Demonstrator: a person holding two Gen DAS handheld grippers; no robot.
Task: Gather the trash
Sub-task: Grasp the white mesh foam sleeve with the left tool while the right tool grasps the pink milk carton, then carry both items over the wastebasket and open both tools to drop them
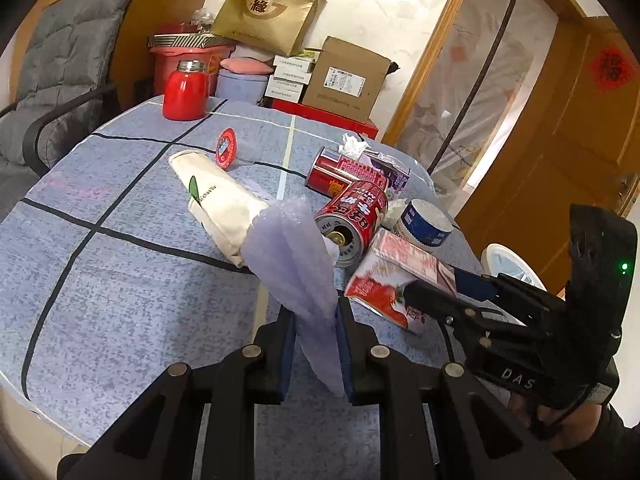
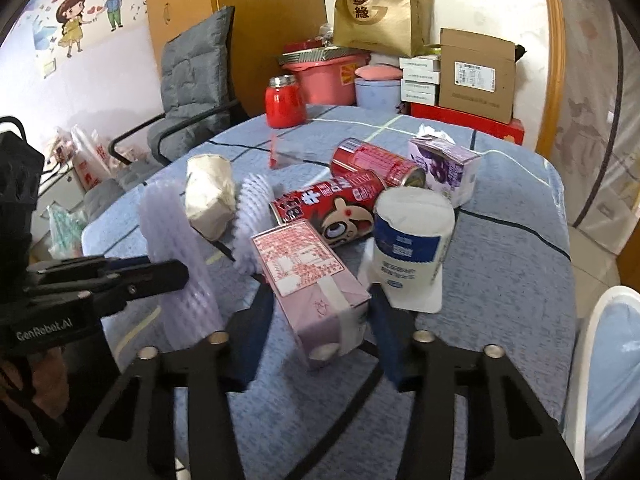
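My left gripper [image 1: 316, 320] is shut on a lilac foam net sleeve [image 1: 292, 248] and holds it above the blue checked tablecloth [image 1: 120, 280]; it also shows in the right wrist view [image 2: 176, 240]. My right gripper [image 2: 320, 312] is shut on a pink strawberry milk carton [image 2: 316, 280], seen too in the left wrist view [image 1: 392, 280]. Trash lies just beyond: two red cans [image 2: 328, 208] [image 2: 376, 160], a purple carton [image 2: 444, 168], a white and blue cup [image 2: 412, 240], another foam net [image 2: 252, 220] and a rolled cream cloth bag [image 1: 216, 200].
A red flask [image 1: 185, 92] stands at the table's far edge, a small red lid [image 1: 227, 148] near it. Boxes [image 1: 344, 80], a red bucket [image 2: 324, 76] and a brown paper bag [image 1: 272, 4] are stacked behind. A grey chair [image 1: 60, 80] is left. A white bin [image 2: 608, 360] stands right.
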